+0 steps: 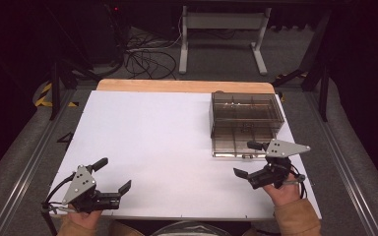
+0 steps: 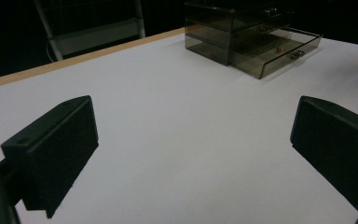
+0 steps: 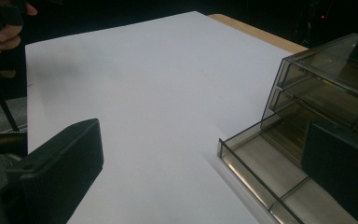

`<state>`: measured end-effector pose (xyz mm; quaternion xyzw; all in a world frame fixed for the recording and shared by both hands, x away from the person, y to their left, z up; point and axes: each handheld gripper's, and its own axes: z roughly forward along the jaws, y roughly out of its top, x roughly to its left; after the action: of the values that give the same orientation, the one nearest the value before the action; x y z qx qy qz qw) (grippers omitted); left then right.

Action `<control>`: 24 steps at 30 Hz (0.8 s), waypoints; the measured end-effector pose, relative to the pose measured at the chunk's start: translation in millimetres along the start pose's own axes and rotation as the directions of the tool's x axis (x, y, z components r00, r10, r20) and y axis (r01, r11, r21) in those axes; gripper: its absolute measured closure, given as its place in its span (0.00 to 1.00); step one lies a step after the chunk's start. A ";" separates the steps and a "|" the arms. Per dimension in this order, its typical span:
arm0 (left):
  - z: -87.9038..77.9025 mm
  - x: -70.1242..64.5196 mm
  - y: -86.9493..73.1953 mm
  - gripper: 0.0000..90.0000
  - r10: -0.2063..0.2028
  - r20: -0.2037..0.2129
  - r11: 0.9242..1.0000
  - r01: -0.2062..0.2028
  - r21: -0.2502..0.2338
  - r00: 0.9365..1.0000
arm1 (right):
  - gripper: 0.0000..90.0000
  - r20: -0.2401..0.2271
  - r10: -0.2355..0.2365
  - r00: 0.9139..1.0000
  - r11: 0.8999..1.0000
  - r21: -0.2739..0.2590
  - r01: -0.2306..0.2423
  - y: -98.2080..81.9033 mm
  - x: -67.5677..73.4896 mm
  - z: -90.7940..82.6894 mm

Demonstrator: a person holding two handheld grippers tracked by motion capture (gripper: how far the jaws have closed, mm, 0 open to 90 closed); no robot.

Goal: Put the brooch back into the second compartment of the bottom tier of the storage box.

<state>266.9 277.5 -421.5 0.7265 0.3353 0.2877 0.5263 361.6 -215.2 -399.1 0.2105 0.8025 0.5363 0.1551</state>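
Note:
A smoky clear drawer box (image 1: 246, 109) stands at the back right of the white table (image 1: 147, 137). Its bottom drawer (image 1: 234, 143) is pulled out toward me and is divided into compartments. My right gripper (image 1: 246, 159) hovers just in front of that drawer, jaws wide apart and empty; in the right gripper view (image 3: 200, 172) the drawer (image 3: 261, 168) lies under its right jaw. My left gripper (image 1: 113, 175) rests at the front left, open, with bare table between its jaws (image 2: 193, 149). From there the box (image 2: 228, 28) and drawer (image 2: 279, 49) are far off.
A wooden table edge (image 1: 177, 86) runs along the back. Beyond it stand a white metal frame (image 1: 221, 29) and loose cables (image 1: 142, 56) on the floor. Metal rails (image 1: 34, 147) flank the table. The other hand (image 3: 2, 30) shows at the top left of the right gripper view.

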 end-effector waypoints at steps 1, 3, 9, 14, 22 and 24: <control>0.0 -0.1 -0.1 0.02 -0.002 -0.001 1.000 0.002 0.000 1.000 | 0.00 -0.002 0.004 1.000 1.000 -0.002 -0.004 -1.6 0.2 -0.1; 0.1 0.1 0.0 0.02 0.000 0.001 1.000 0.000 0.001 1.000 | 0.00 -0.010 0.021 1.000 1.000 -0.010 -0.021 -5.9 0.0 -0.4; 0.3 -0.2 -0.3 0.02 0.003 -0.003 1.000 -0.003 0.002 1.000 | 0.00 -0.014 0.050 0.999 0.999 -0.010 -0.050 -17.4 -1.0 0.4; -0.1 0.2 -0.4 0.02 0.005 0.000 1.000 -0.005 0.007 1.000 | 0.00 -0.012 0.058 0.998 0.998 -0.001 -0.058 -28.9 0.3 2.9; -0.1 1.0 -0.9 0.02 -0.005 0.003 1.000 0.005 0.004 1.000 | 0.00 -0.025 0.087 0.996 0.996 -0.009 -0.087 -44.8 1.6 6.5; -0.2 0.9 -0.9 0.02 -0.004 0.003 1.000 0.004 0.004 1.000 | 0.00 -0.032 0.095 0.995 0.995 0.000 -0.095 -49.1 2.5 8.7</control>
<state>267.2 278.5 -422.3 0.7273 0.3365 0.2850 0.5259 355.2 -223.5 -447.9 0.2397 0.7936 0.5470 0.1165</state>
